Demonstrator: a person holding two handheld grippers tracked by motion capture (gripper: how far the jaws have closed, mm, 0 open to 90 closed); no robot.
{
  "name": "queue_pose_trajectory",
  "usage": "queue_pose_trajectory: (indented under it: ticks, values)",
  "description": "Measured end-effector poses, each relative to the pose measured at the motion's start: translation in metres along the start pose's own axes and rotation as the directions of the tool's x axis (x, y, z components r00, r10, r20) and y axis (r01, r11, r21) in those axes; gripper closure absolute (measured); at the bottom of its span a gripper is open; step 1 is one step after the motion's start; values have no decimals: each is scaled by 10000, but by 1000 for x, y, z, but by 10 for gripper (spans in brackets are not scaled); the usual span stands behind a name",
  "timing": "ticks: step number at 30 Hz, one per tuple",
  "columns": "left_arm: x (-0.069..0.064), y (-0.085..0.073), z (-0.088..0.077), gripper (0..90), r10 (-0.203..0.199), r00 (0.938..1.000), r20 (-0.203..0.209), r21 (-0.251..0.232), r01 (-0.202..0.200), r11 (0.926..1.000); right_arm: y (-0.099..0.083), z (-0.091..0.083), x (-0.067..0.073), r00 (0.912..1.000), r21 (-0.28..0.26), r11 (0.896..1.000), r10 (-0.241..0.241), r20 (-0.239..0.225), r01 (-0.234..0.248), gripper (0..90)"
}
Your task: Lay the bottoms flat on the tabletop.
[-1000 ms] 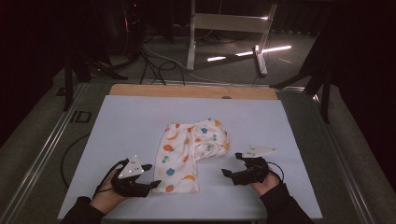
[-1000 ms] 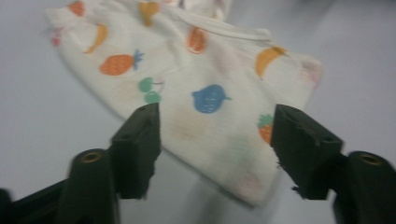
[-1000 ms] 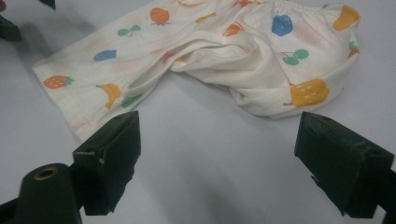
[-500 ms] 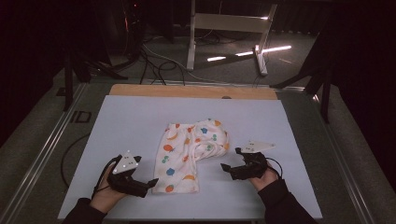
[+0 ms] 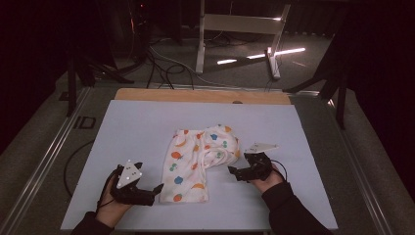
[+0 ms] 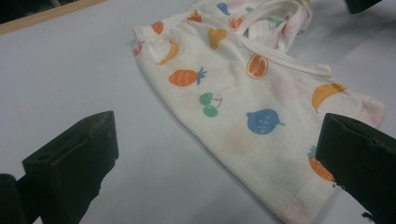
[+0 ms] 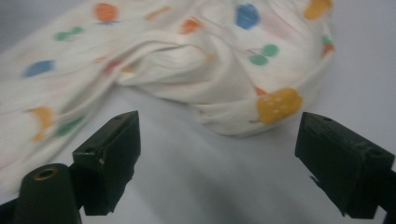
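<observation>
White baby pants [image 5: 195,161] printed with coloured fruit lie on the pale table mat [image 5: 122,132], one leg flat, the other bunched at the right. My left gripper [image 5: 155,188] rests at the flat leg's lower left corner. Its jaws have just been opening and now stand wide, with nothing pressed between them. In the left gripper view the left gripper [image 6: 217,140] frames the pants [image 6: 243,93] lying ahead. My right gripper [image 5: 234,171] sits open just right of the bunched leg. In the right gripper view the right gripper [image 7: 222,128] faces that rumpled fold [image 7: 224,74], apart from it.
A wooden strip [image 5: 200,95] runs along the table's far edge. Beyond it, a white metal stand [image 5: 235,29] and cables [image 5: 161,63] sit on the dark floor. Metal rails [image 5: 49,161] border the table's sides. Bare mat surrounds the pants.
My right gripper has shifted slightly farther from the person, beside the bunched leg. The left hand has stayed in place at the pants' lower left corner.
</observation>
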State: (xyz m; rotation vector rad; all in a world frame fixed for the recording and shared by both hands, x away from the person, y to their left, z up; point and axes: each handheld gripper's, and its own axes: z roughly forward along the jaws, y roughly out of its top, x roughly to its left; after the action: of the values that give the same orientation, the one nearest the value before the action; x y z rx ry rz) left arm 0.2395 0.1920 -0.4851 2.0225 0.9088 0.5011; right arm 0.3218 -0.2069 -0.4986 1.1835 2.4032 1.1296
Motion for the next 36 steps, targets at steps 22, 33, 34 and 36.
queue_pose_trajectory:
  ticks: [22,33,34,36]
  values:
    - [-4,-2,5,2,237,9994,244,111,-240,9997,7,26,11,9944,856,9955,-493,931,414,849]
    - [-2,-2,7,2,190,9994,282,168,-194,9997,26,-6,-10,9925,-361,9993,6,1219,39,845]
    - [-3,-2,7,2,194,9993,305,155,-199,9997,29,-7,-10,9938,-443,9990,75,1110,-26,845]
    - [-3,-2,6,2,247,9992,309,119,-251,9996,35,-8,-7,9950,-551,9985,-10,999,66,845]
